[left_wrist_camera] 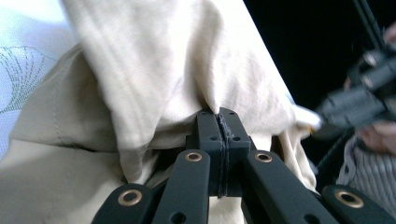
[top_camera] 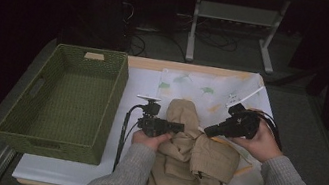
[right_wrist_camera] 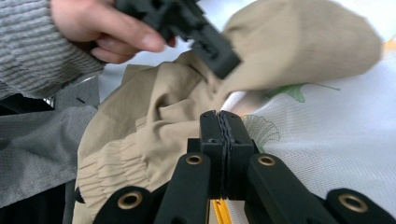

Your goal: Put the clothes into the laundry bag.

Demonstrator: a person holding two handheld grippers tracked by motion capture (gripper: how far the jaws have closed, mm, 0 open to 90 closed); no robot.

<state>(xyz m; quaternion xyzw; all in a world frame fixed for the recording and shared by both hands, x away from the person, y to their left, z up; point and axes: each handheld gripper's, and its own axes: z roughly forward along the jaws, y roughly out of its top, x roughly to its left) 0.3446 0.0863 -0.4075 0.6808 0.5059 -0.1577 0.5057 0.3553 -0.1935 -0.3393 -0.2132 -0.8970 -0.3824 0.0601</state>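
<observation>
Near the front edge of the table (top_camera: 63, 169), seen from the high view, a crumpled tan garment (top_camera: 191, 163) lies on a pale leaf-printed cloth (top_camera: 214, 88), its lower folds spilling toward that edge. The left gripper (top_camera: 178, 126) bites its upper left fold, the right gripper (top_camera: 209, 129) its upper right, probably so the soft mass can be lifted and spread between two holds. A green woven basket (top_camera: 67, 99), rectangular with handle slots, stands open along the left edge, a likely destination.

Left gripper view: the left gripper (left_wrist_camera: 219, 116) has its jaws pressed together on a pinch of the garment (left_wrist_camera: 154, 70), whose cloth rises from them in a taut ridge; the weave is matte, light and finely creased. The other gripper (left_wrist_camera: 345, 109) shows blurred at right.

Right gripper view: the right gripper (right_wrist_camera: 220, 119) has its jaws closed flat; fabric appears caught at the tip, though the seam hides how much. The garment (right_wrist_camera: 154, 121) shows a gathered, elasticated band at lower left. The printed cloth (right_wrist_camera: 336, 140) has a fine mesh texture.
</observation>
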